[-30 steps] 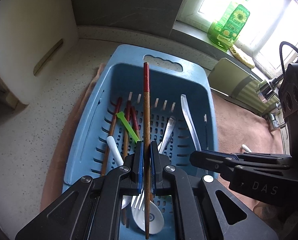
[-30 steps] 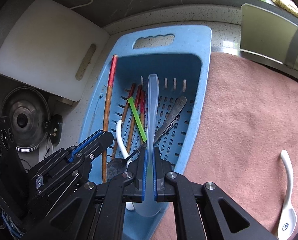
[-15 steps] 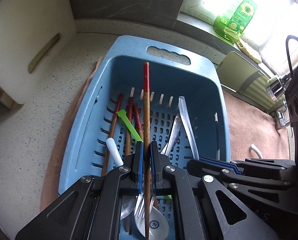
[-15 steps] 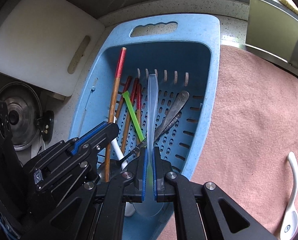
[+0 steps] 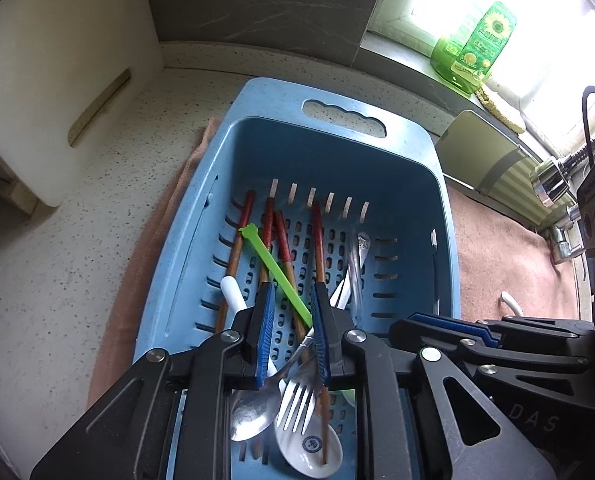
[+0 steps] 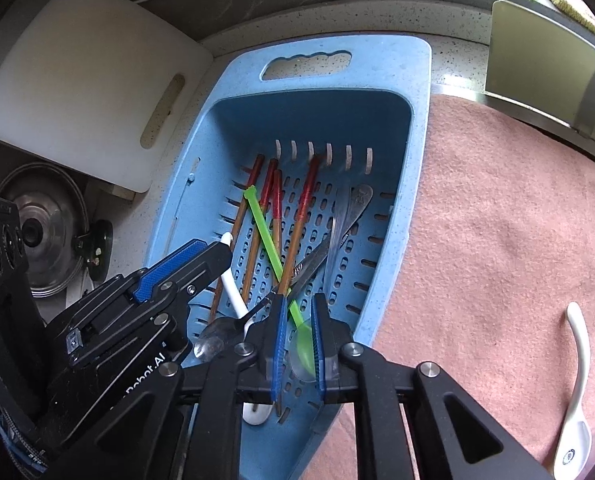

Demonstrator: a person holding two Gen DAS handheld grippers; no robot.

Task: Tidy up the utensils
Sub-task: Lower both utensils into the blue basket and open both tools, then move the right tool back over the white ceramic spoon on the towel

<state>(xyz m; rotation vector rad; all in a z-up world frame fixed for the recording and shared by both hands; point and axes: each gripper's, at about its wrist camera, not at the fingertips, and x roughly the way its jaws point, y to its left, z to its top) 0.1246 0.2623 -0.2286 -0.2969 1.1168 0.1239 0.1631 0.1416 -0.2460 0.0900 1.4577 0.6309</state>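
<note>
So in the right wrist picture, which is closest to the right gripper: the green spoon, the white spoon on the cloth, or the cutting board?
1. Green spoon, between the right gripper jaws.
2. White spoon, right, on the cloth.
3. Cutting board, far upper left.

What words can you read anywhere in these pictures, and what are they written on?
"DAS": on the right tool's black body, seen from the left camera.
"Robot.AI", its first letter partly hidden: on the left tool's black body.
Green bottle label: sunflower picture, words too blurred.
White spoon round emblem: too small.

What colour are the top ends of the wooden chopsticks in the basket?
Red, on the chopsticks; clearest in the left wrist view.
</note>
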